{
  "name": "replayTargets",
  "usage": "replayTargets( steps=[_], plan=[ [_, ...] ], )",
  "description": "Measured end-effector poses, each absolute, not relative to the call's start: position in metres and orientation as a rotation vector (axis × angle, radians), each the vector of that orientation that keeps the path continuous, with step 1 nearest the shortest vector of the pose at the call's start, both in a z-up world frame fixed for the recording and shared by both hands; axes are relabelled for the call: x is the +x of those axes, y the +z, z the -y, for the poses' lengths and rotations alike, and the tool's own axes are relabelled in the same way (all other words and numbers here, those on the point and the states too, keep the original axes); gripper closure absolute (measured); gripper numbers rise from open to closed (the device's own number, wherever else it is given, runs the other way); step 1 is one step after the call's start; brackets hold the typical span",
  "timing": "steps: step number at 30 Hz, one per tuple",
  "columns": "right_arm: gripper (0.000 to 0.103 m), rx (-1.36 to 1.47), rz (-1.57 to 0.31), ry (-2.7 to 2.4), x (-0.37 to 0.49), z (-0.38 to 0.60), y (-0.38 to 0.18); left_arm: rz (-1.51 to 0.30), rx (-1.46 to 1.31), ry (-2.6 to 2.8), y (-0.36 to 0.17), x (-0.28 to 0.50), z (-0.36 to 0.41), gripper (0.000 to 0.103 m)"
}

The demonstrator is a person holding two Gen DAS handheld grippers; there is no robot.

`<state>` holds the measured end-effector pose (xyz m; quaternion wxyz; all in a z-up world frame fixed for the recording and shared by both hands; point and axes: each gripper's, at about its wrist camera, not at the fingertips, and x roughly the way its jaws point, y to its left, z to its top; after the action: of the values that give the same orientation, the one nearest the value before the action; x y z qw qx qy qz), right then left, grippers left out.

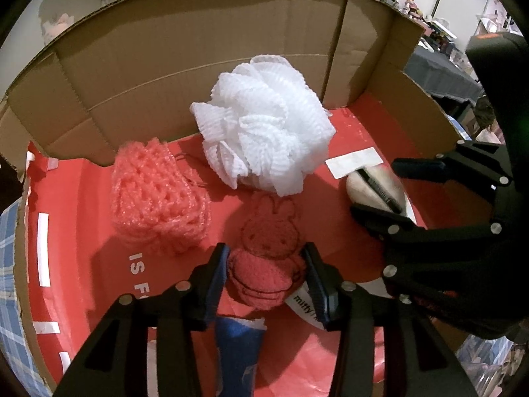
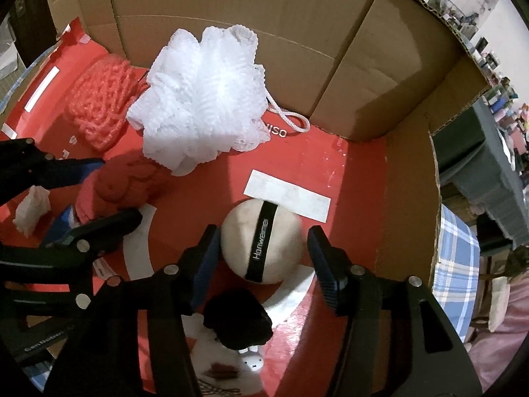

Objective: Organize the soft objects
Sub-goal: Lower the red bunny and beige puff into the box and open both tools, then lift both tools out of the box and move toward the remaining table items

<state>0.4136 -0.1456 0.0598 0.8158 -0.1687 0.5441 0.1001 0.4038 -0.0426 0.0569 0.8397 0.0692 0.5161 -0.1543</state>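
Observation:
An open cardboard box [image 1: 198, 66] with a red floor holds the soft things. A white mesh bath pouf [image 1: 264, 122] [image 2: 201, 99] sits at the back, with a pink knitted scrubber [image 1: 155, 198] [image 2: 99, 106] to its left. A red crocheted bunny [image 1: 264, 261] [image 2: 115, 185] lies between the fingers of my left gripper [image 1: 266, 274] [image 2: 105, 195], and the pads touch both its sides. A round beige sponge with a black strap [image 2: 261, 241] [image 1: 373, 192] rests on the floor inside my right gripper [image 2: 263, 258] [image 1: 380, 192], with a thin gap at each pad.
A black fuzzy item [image 2: 238, 317] and a white bunny toy [image 2: 251, 360] lie under the right gripper. A blue item [image 1: 238, 340] sits below the left one. A white label [image 2: 287, 195] is stuck to the floor. Blue plaid cloth [image 2: 456, 264] lies outside the box.

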Motion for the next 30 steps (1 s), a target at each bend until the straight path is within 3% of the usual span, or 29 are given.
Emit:
replayTargets(
  steps=[3, 12, 25, 30],
  plan=[
    [0.047, -0.358, -1.158, 0.214, 0.418, 0.147, 0.058, -1.092, 0.142, -0.325, 0.057, 0.404, 0.041, 0.045],
    [0.047, -0.36, -1.13, 0.201, 0.412, 0.153, 0.073, -1.065, 0.15, -0.319, 0.069, 0.393, 0.037, 0.042],
    [0.046, -0.331, -1.053, 0.159, 0.369, 0.169, 0.135, -0.952, 0.154, -0.289, 0.131, 0.341, 0.021, 0.029],
    [0.031, -0.287, -0.968, 0.162, 0.326, 0.176, 0.184, -0.864, 0.127, -0.278, 0.167, 0.303, 0.01, 0.014]
  ],
)
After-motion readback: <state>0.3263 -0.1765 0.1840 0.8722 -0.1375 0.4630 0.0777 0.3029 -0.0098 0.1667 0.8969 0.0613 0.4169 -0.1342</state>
